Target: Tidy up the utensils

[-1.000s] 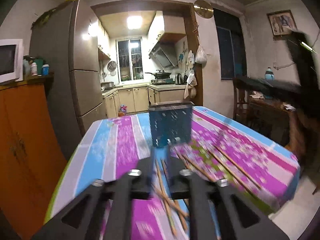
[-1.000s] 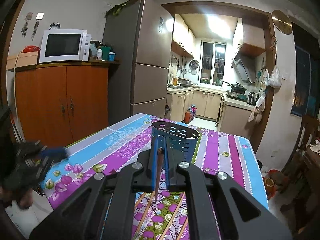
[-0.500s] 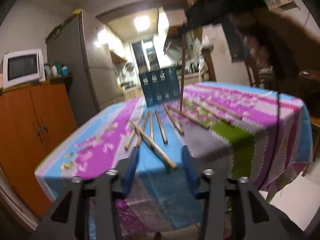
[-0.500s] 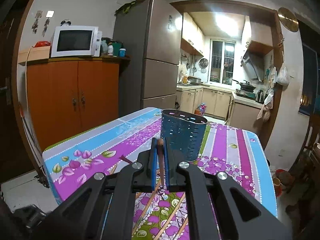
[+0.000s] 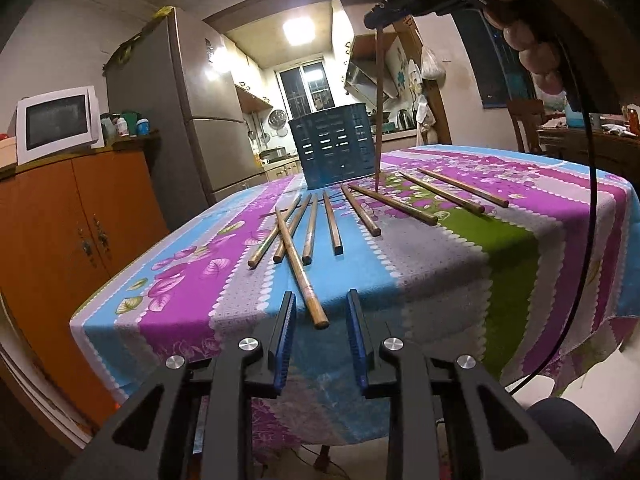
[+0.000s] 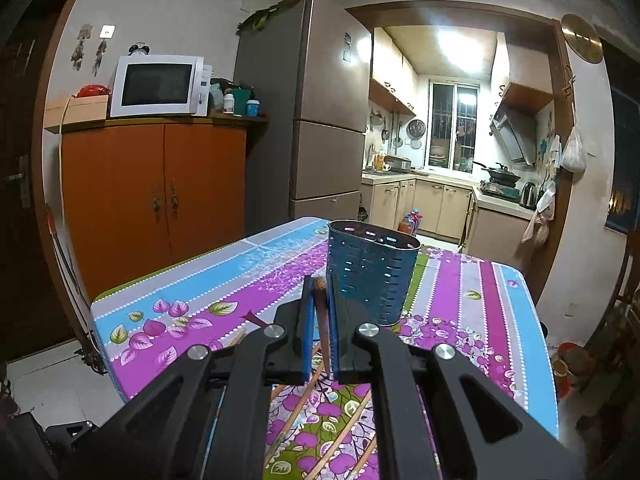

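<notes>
The holder (image 5: pixel 334 147) stands on the counter (image 5: pixel 460 264) at 12 o'clock. Chopsticks (image 5: pixel 300 268) lie on the counter in front of it, spread like a fan. One chopstick (image 5: pixel 378 112) stands straight up just right of the holder, its tip near the counter. The fridge (image 5: pixel 188 128) is behind, at 10 o'clock.

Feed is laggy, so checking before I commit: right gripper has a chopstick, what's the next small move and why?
Probably carry it forward over the blue holder and release. The right gripper is shut on one chopstick hanging upright, its tip near the tablecloth beside the holder, not over the opening. The left gripper is open, empty.
</notes>
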Available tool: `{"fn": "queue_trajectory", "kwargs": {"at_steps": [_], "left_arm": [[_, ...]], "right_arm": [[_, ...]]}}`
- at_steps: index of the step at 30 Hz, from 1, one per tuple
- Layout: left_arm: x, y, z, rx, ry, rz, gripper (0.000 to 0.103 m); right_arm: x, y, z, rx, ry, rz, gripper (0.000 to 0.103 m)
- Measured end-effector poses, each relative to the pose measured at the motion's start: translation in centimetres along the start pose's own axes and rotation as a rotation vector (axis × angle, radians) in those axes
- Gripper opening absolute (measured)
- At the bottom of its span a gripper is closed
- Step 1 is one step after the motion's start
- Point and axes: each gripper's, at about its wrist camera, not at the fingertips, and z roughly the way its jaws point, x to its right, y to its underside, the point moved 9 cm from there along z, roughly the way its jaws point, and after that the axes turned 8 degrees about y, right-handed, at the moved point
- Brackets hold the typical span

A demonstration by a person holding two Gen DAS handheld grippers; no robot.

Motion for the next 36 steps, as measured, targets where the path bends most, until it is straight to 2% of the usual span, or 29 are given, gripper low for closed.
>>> {"fn": "queue_trajectory", "kwargs": {"at_steps": [4, 12, 23, 30, 36], "left_arm": [[-0.5, 0.0, -0.3, 0.004, -0.008, -0.003, 0.012], [-0.7, 0.6, -0.1, -0.005, -0.002, -0.011, 0.012], [-0.9, 0.4, -0.3, 0.027, -0.002, -0.007, 0.011], [-1.1, 0.4, -0.1, 0.033, 0.001, -0.005, 0.008], [-1.2, 0.1, 0.0, 0.031, 0.021, -0.001, 0.008]], "right_arm": [[0.1, 0.4, 0.2, -0.008, 0.001, 0.010, 0.005], [0.0, 0.4, 0.2, -0.005, 0.005, 0.010, 0.005], [-0.2, 1.1, 0.2, -0.014, 0.019, 0.003, 0.005], [-0.1, 1.1, 0.3, -0.009, 0.039, -0.015, 0.005], [1.1, 1.5, -0.2, -0.004, 0.057, 0.014, 0.005]]}}
